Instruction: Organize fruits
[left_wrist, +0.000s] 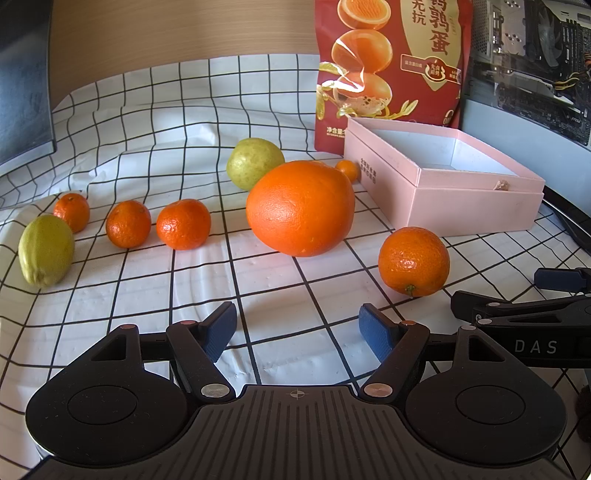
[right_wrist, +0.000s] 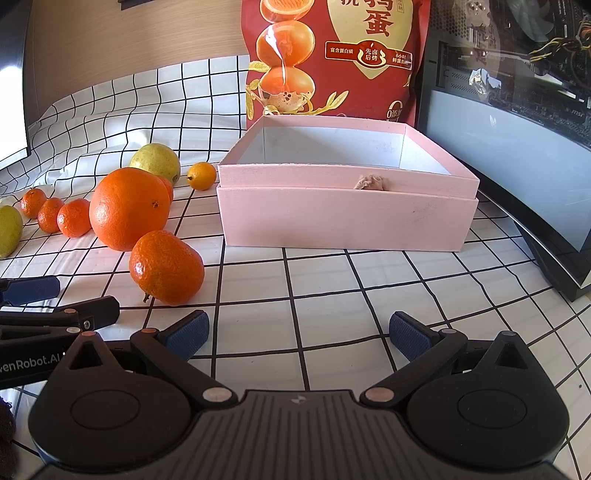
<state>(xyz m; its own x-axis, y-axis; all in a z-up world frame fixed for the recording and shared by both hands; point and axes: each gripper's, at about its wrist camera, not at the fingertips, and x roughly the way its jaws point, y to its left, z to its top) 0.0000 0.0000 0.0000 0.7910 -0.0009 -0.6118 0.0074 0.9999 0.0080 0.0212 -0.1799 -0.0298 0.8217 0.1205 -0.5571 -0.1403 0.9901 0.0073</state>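
We held both grippers low over the checked surface (left_wrist: 280, 280), each with its jaws spread wide and nothing between them. Our left gripper (left_wrist: 298, 328) sat at the bottom centre of its frame, and our right gripper (right_wrist: 299, 334) likewise in its own; in the left view the right one's fingers showed at the lower right edge.

The nearest fruit was the mandarin (right_wrist: 166, 266). In the right wrist view it lay left of centre, just ahead of the left-hand pad; in the left wrist view it lay to the right of centre, ahead of the right-hand pad. So it sat between our two grippers, and we judged it about equally near to either, though the right one also faced the box. It looked nearly round, so no grasp axis mattered much.

Just behind it, close or touching, stood the large orange (left_wrist: 300, 208), centre frame. Further left ran three small mandarins and a green fruit (left_wrist: 46, 250), with a second green fruit (left_wrist: 255, 163) and a tiny orange behind.

The pink box (right_wrist: 345, 218), open and without fruit inside, filled the centre of the right view, with a red snack bag (right_wrist: 334, 55) behind it.
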